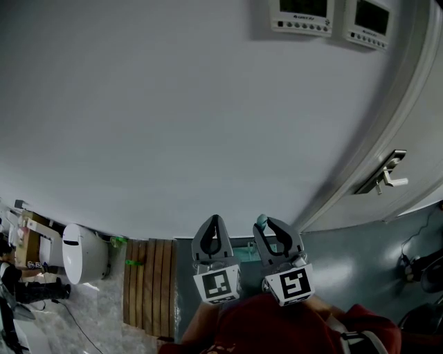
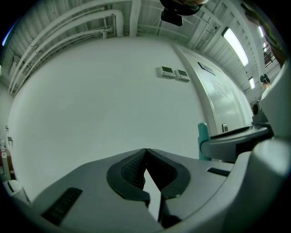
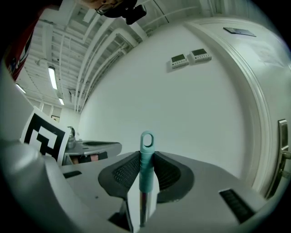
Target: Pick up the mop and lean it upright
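The mop's handle stands upright between the jaws of my right gripper, which is shut on it; its teal end cap with a hanging loop sticks up above the pads, and a metal shaft runs down below. In the head view the teal cap shows just left of the right gripper, close to the white wall. My left gripper hangs beside it to the left, shut with nothing in it. From the left gripper view the teal handle shows at the right. The mop head is hidden.
A white wall fills the front, with two control panels high up. A white door with a metal lever handle stands at the right. At the lower left are wooden floor slats and a white bin.
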Motion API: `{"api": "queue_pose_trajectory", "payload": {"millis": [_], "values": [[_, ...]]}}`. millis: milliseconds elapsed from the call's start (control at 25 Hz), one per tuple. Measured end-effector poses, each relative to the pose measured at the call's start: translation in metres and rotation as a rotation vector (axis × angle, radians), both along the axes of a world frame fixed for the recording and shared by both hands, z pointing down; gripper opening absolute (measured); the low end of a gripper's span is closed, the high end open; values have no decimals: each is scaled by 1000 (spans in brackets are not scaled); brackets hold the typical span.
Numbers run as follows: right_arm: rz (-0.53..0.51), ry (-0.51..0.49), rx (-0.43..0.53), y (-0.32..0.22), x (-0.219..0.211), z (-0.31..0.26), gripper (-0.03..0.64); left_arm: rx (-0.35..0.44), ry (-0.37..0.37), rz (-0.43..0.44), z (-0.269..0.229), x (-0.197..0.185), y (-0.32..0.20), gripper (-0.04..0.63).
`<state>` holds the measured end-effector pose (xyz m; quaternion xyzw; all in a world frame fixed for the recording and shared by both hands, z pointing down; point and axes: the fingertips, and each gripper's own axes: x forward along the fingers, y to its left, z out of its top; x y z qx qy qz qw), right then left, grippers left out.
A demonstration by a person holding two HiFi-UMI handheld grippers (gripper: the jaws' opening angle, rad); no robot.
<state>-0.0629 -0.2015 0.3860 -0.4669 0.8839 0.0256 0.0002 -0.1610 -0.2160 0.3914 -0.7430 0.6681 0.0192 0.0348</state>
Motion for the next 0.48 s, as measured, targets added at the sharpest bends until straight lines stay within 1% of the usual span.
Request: {"api": "queue_pose_trajectory", "payload": {"millis": [80,200,480], "values": [[-6,-21,18,3,0,-16,107,23,17,-5,-10,1,4,12],[-5,-44,38,6,2,-32,107,37,19,-13,-17,0,7,12],[8,-30,49,3,4,-38,107,53,40,-17,-25,-3,11,12]]}}
